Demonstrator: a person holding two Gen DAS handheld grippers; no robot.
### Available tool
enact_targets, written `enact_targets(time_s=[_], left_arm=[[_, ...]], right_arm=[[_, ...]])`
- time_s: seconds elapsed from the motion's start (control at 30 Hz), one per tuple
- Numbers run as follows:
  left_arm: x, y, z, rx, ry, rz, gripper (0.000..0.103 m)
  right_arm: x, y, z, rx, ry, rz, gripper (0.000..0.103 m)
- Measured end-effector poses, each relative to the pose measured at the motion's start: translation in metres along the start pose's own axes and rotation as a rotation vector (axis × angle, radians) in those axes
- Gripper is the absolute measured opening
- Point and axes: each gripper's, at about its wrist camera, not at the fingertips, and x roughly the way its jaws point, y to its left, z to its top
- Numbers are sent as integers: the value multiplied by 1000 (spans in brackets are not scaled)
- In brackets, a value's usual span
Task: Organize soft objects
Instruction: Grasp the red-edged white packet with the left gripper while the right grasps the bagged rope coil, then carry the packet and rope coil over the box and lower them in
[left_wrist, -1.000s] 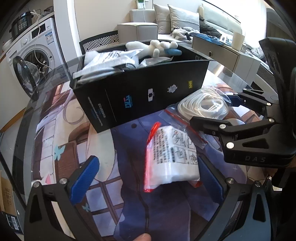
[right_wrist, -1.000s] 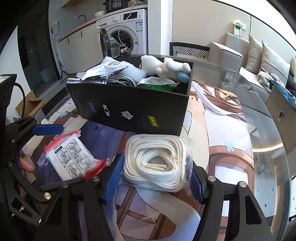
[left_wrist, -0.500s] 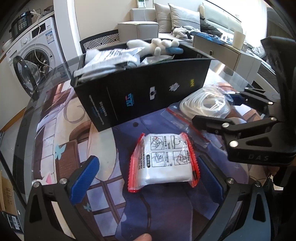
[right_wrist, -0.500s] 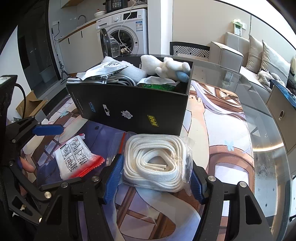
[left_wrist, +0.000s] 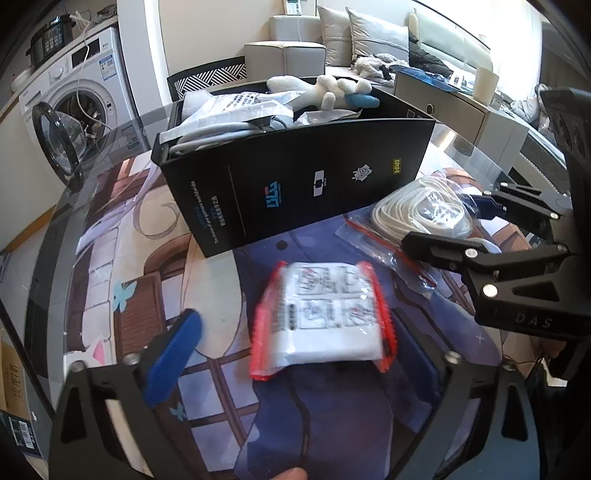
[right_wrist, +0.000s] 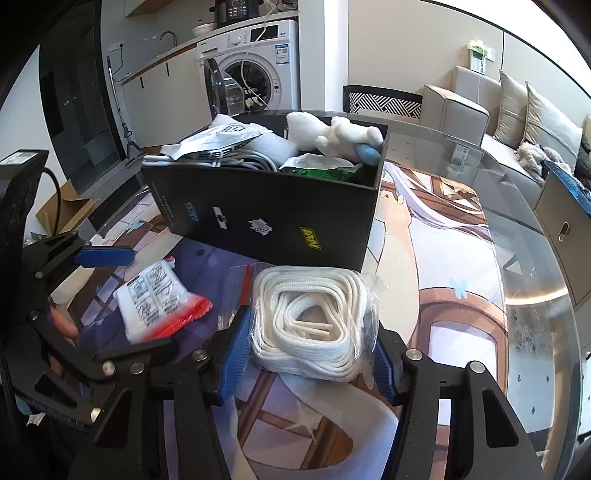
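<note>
A white packet with red edges (left_wrist: 321, 314) lies on the printed table mat between the jaws of my left gripper (left_wrist: 291, 343). Those jaws are closing; the left blue pad (left_wrist: 173, 354) stands apart from the packet. A clear bag of coiled white rope (right_wrist: 314, 328) sits between the blue pads of my right gripper (right_wrist: 310, 362), which are closing and press on both its sides. Behind both stands a black box (right_wrist: 266, 221) holding a white plush toy (right_wrist: 332, 136), cables and wrapped items. The packet (right_wrist: 155, 299) also shows in the right wrist view.
The glass table's curved edge (right_wrist: 546, 295) runs along the right. A washing machine (right_wrist: 255, 74) with its door open, a patterned chair (right_wrist: 384, 101) and a sofa (right_wrist: 461, 110) stand beyond. A cardboard box (right_wrist: 62, 210) lies on the floor at left.
The packet has turned from lengthwise to crosswise between the left jaws, and the left blue pad has moved inward. The right pads have narrowed onto the rope bag.
</note>
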Motion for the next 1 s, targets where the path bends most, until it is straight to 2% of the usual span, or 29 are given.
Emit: enact_targets(time_s=[0.1,0.13,0.27,0.57,1.0], left_arm=[[-2,2,2,1,-8,2,76],[-3,3,2,3,-11,1,65],[-9,11,4,-18,-27,-35,53],[-30,9,3,-7,-86,-59,52],[-65,9,12,-8,-200,-56,52]], right_arm=[[-4,1,-3,3,-6,1,57],[-5,1,-3,4,-9,0,57],[-13,2,-2,11,-32,6,57],[-31,8,-5,3,-71,4,57],[-68,5,0,10,-157,-15,57]])
